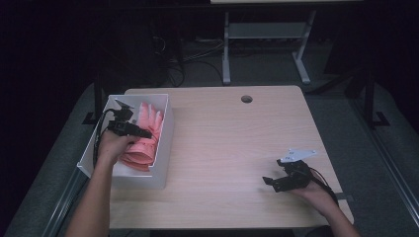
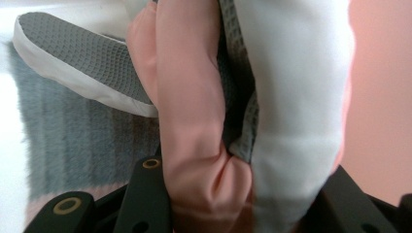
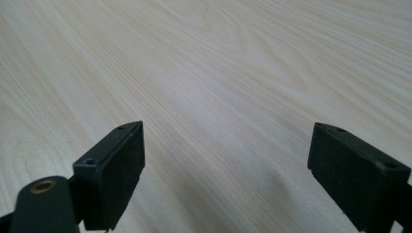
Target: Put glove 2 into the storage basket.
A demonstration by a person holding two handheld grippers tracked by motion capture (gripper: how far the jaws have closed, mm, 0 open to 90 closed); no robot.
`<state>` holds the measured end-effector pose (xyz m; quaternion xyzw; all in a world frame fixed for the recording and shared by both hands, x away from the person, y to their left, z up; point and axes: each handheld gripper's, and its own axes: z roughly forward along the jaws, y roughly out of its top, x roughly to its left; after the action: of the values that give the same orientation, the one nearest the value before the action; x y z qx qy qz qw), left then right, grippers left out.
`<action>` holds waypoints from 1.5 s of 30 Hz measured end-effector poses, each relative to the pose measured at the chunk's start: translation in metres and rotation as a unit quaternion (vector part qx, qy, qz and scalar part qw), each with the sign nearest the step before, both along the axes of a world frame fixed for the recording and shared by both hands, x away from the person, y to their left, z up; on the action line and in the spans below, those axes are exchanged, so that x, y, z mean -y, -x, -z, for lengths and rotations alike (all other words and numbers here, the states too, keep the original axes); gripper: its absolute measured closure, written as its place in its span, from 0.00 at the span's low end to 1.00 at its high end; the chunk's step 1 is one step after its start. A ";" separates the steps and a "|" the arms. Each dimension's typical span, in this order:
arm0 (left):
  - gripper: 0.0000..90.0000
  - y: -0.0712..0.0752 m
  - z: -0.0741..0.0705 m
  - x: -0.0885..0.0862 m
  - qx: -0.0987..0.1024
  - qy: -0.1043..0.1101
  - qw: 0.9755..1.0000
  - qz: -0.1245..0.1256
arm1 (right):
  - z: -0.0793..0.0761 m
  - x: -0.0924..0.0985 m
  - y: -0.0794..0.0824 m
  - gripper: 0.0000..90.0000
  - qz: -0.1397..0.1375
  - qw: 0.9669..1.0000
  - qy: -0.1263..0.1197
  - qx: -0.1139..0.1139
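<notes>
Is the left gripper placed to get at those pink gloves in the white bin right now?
Probably yes. The left gripper is down inside the white bin, over the pink gloves; in the left gripper view pink and white glove fabric already lies between its jaws, with nothing blocking.

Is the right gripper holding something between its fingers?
No, the right gripper has its fingers wide apart over the bare wooden table.

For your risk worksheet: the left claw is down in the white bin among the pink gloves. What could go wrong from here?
1. Pink and white fabric bunches together between the left claw's jaws, so it might lift several items at once.
2. The white bin sits at the table's left edge; a snagged pull could tip or shift it.
</notes>
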<state>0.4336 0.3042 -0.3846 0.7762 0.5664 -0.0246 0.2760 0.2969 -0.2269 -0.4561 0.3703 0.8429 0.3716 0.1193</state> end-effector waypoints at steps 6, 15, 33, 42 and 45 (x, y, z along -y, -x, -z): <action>0.65 -0.005 0.023 0.003 -0.017 0.006 1.000 0.004 | 0.000 0.001 0.001 0.15 0.003 1.000 0.000 -0.001; 0.26 -0.001 0.021 0.005 0.004 -0.004 1.000 0.024 | -0.001 0.002 0.003 0.14 0.006 1.000 0.000 -0.001; 0.15 0.013 -0.050 -0.005 0.091 0.006 0.995 0.035 | 0.000 0.005 0.003 0.14 0.008 1.000 -0.002 0.000; 0.15 0.026 -0.087 0.017 0.150 0.014 0.986 0.076 | 0.001 0.007 0.004 0.14 0.013 1.000 -0.003 -0.003; 0.15 0.031 -0.095 0.030 0.165 0.020 0.981 0.099 | 0.002 0.009 0.003 0.14 0.012 1.000 -0.001 -0.002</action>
<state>0.4024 0.2739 -0.2897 0.8163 0.4326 0.0647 0.3771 0.2935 -0.2355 -0.4576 0.3812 0.8380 0.3708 0.1219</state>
